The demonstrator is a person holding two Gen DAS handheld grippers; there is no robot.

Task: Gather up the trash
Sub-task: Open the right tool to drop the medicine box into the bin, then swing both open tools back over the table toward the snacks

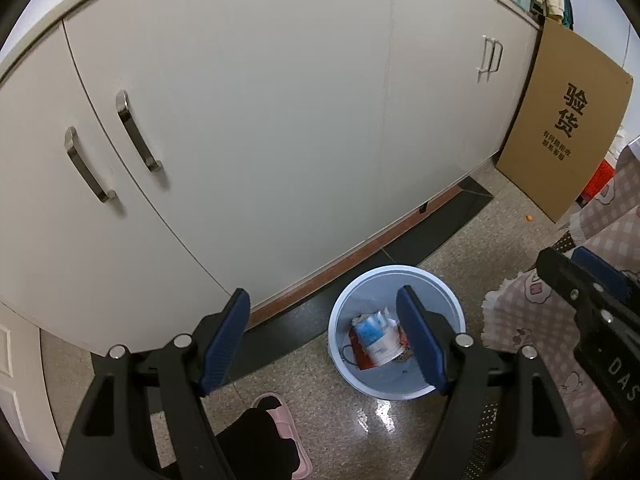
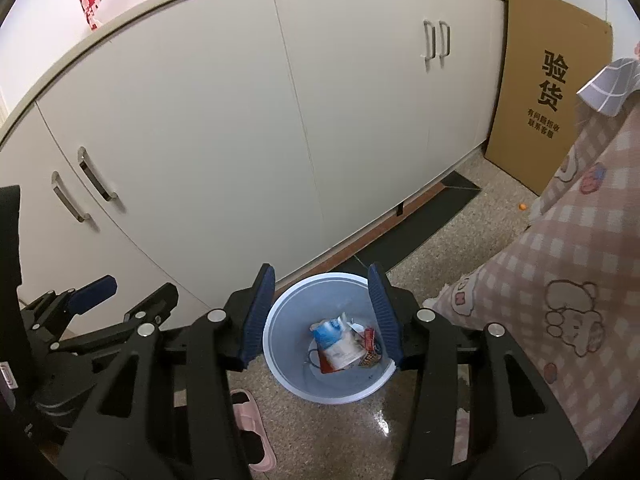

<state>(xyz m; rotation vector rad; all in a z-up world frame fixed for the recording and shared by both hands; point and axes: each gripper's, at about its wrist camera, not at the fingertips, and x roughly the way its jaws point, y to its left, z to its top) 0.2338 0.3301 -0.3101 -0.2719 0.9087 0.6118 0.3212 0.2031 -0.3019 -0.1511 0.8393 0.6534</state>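
A light blue waste bin (image 1: 352, 376) stands on the speckled floor beside the white cabinet; it also shows in the right wrist view (image 2: 288, 376). Inside it lie a blue and white wrapper (image 1: 374, 336), also seen in the right wrist view (image 2: 334, 340), and red scraps (image 2: 370, 346). My left gripper (image 1: 324, 340) is open and empty, held above and left of the bin. My right gripper (image 2: 322, 312) is open and empty, directly above the bin. Each gripper shows in the other's view: the right one (image 1: 592, 292) and the left one (image 2: 96, 300).
White cabinet doors (image 1: 240, 120) with metal handles fill the background. A flat cardboard sheet (image 1: 560, 120) leans at the cabinet's right end. A pink checked cloth (image 2: 560, 280) hangs at the right. A pink slipper (image 2: 248, 424) is on the floor by the bin.
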